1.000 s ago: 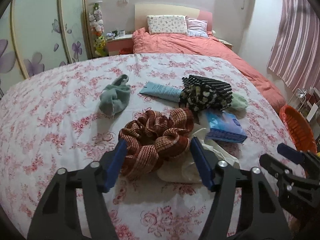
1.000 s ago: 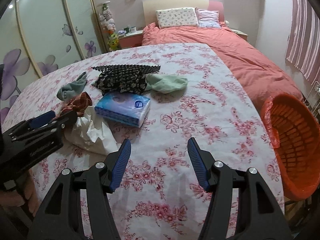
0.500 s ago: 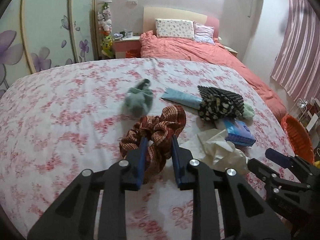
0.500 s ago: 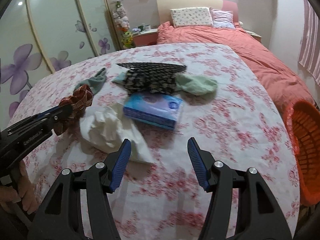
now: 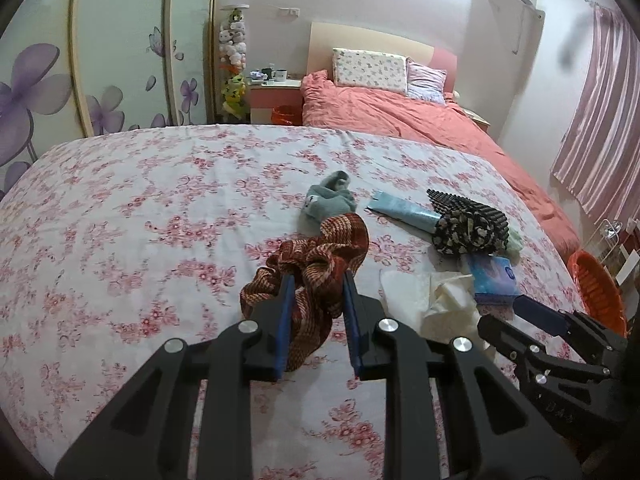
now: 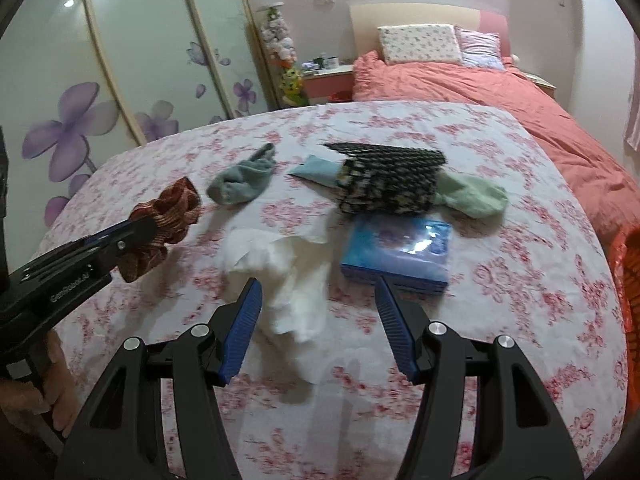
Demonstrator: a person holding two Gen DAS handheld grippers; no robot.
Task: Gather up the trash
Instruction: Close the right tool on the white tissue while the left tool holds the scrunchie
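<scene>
My left gripper [image 5: 317, 280] is shut on a red-brown striped cloth [image 5: 320, 268] and holds it above the floral bed cover [image 5: 120, 220]; the cloth also shows in the right wrist view [image 6: 164, 220]. My right gripper [image 6: 318, 288] is open just over crumpled white tissue [image 6: 288, 276], which also shows in the left wrist view [image 5: 436, 296]. A blue tissue pack [image 6: 396, 252] lies right of the tissue. An orange basket [image 5: 596, 284] stands off the bed's right side.
On the cover lie a grey-blue sock [image 6: 244, 180], a teal packet [image 6: 316, 170], a black patterned cloth [image 6: 388, 180] and a pale green sock [image 6: 472, 196]. A second bed with a coral duvet [image 6: 480, 88] and a wardrobe [image 6: 100, 80] stand behind.
My left gripper closed on the striped cloth and lifted it up and back to the left. My right gripper moved left, from bare cover to over the white tissue.
</scene>
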